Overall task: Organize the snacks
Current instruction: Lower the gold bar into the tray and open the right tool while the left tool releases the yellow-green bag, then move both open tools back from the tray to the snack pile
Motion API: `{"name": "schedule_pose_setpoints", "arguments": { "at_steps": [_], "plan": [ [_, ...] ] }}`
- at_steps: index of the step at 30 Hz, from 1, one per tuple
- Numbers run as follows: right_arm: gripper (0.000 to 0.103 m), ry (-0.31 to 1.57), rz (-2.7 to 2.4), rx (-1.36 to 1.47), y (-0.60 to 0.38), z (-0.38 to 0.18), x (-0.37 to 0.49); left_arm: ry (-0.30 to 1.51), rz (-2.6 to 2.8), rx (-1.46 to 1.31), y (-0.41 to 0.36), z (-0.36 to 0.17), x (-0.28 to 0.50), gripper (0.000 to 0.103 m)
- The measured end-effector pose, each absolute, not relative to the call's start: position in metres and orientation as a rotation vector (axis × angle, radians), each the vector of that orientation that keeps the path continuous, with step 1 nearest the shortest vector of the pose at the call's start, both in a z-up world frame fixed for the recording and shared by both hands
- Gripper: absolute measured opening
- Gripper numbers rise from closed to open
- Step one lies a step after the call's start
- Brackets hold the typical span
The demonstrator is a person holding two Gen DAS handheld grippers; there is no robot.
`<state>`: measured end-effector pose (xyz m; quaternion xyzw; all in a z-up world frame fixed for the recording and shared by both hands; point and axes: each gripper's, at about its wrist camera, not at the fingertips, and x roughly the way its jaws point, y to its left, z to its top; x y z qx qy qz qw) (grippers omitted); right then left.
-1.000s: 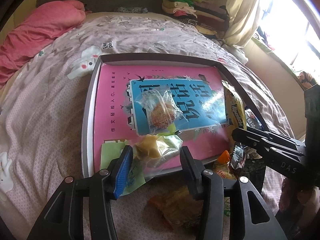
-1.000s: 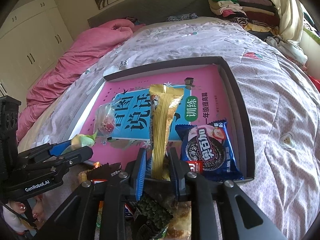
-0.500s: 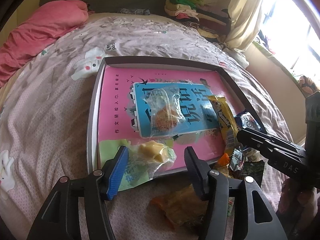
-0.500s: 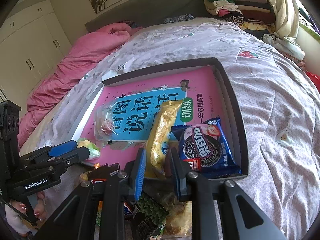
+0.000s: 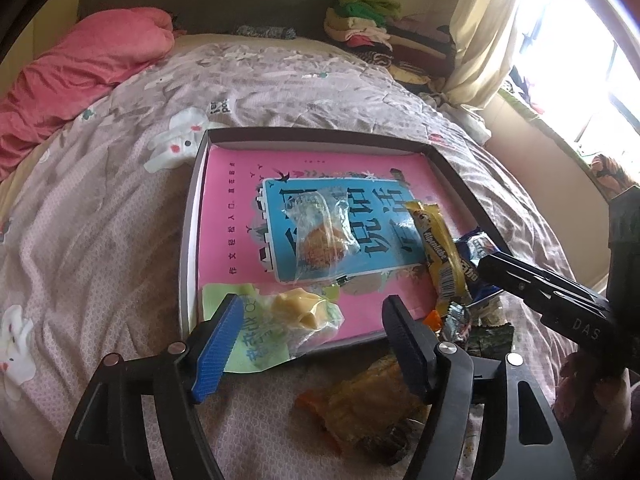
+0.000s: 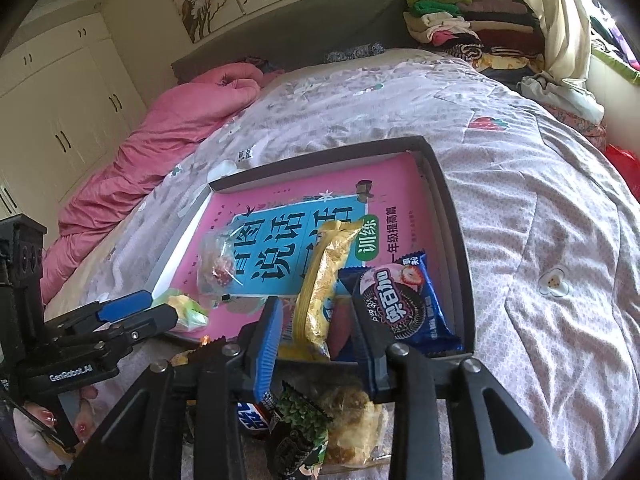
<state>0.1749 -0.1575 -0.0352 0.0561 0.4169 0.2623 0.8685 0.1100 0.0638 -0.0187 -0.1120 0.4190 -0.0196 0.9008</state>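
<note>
A dark-rimmed tray (image 5: 320, 136) (image 6: 448, 240) on the bed holds a pink and blue book. On the book lie a clear-wrapped cake (image 5: 320, 240) (image 6: 218, 268), a long yellow packet (image 5: 440, 256) (image 6: 320, 288) and a blue biscuit packet (image 6: 400, 300). A green-wrapped pastry (image 5: 296, 312) rests over the tray's near left rim, between the opening jaws of my left gripper (image 5: 310, 340); the pads stand clear of it. My right gripper (image 6: 316, 340) is opening around the yellow packet's near end, its pads off the wrapper.
Several loose snacks (image 5: 368, 400) (image 6: 344, 420) lie on the patterned bedspread just before the tray. A pink quilt (image 5: 80, 68) is bunched at the far left and folded clothes (image 6: 460, 28) are stacked at the far right. A hand shows at the lower left of the right wrist view.
Both grippers' jaws have widened. The yellow packet went from upright between the right pads to lying flat in the tray. The green pastry has dropped out of the left pads onto the tray's rim.
</note>
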Motion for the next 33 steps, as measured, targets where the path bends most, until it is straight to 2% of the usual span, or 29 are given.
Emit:
{"name": "schedule_pose_setpoints", "arguments": {
  "at_steps": [5, 24, 27, 29, 33],
  "plan": [
    [0.046, 0.85, 0.546, 0.141, -0.166, -0.029, 0.172, 0.836, -0.045, -0.21, 0.062, -0.008, 0.105, 0.074],
    [0.055, 0.783, 0.538, 0.133, -0.175, -0.009, 0.157, 0.777, -0.045, -0.199, 0.067, 0.014, 0.089, 0.075],
    [0.058, 0.771, 0.535, 0.131, -0.177, -0.006, 0.154, 0.781, -0.052, -0.2, 0.067, 0.016, 0.086, 0.08],
    [0.062, 0.762, 0.538, 0.132, -0.178, -0.004, 0.151, 0.78, -0.057, -0.197, 0.065, 0.017, 0.083, 0.08],
    [0.065, 0.748, 0.539, 0.109, -0.178, -0.001, 0.143, 0.786, -0.075, -0.19, 0.062, 0.018, 0.078, 0.08]
  ]
}}
